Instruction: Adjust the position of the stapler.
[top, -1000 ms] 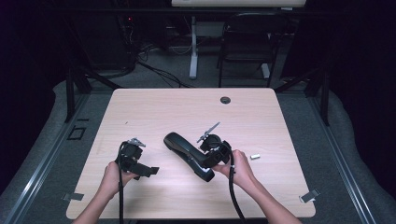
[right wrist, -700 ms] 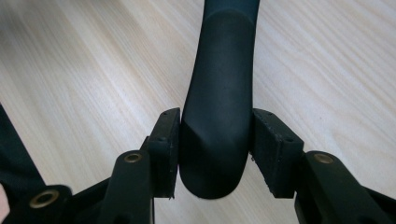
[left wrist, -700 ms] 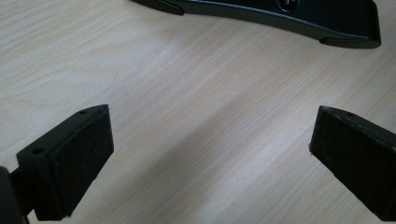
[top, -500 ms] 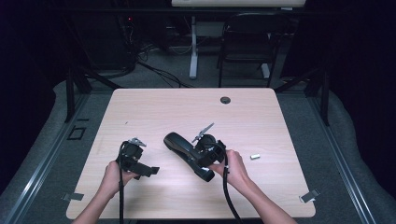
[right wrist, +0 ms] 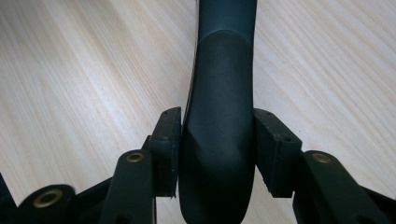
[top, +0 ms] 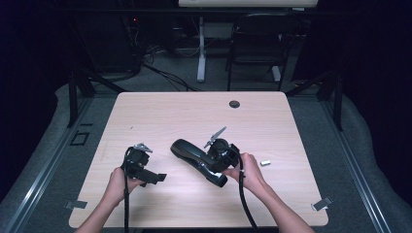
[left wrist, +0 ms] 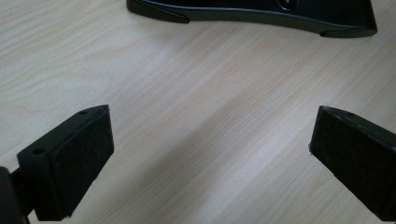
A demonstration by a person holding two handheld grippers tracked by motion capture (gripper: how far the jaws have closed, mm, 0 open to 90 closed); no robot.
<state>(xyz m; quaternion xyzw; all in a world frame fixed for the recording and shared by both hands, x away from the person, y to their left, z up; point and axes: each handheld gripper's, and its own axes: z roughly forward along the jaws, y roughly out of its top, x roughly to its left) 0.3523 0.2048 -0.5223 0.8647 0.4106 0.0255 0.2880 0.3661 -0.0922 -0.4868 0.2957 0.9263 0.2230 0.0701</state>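
A long black stapler (top: 190,154) lies slantwise on the light wooden table (top: 165,116), a little right of centre. My right gripper (top: 217,160) is shut on its near end. In the right gripper view both pads (right wrist: 169,140) press the sides of the stapler's rounded body (right wrist: 219,93), which runs away from the right gripper (right wrist: 217,128). My left gripper (top: 154,176) rests low over the table to the left of the stapler. Its jaws stand wide open over bare wood in the left gripper view (left wrist: 210,154), with the stapler's base (left wrist: 261,16) beyond them.
A small pale cylinder (top: 265,163) lies on the table to the right of my right hand. A round dark grommet (top: 234,104) sits near the far edge. Behind the table stands a chair (top: 257,43), with cables on the floor.
My right hand and its gripper have shifted slightly to the left along the stapler. The left hand has stayed where it was.
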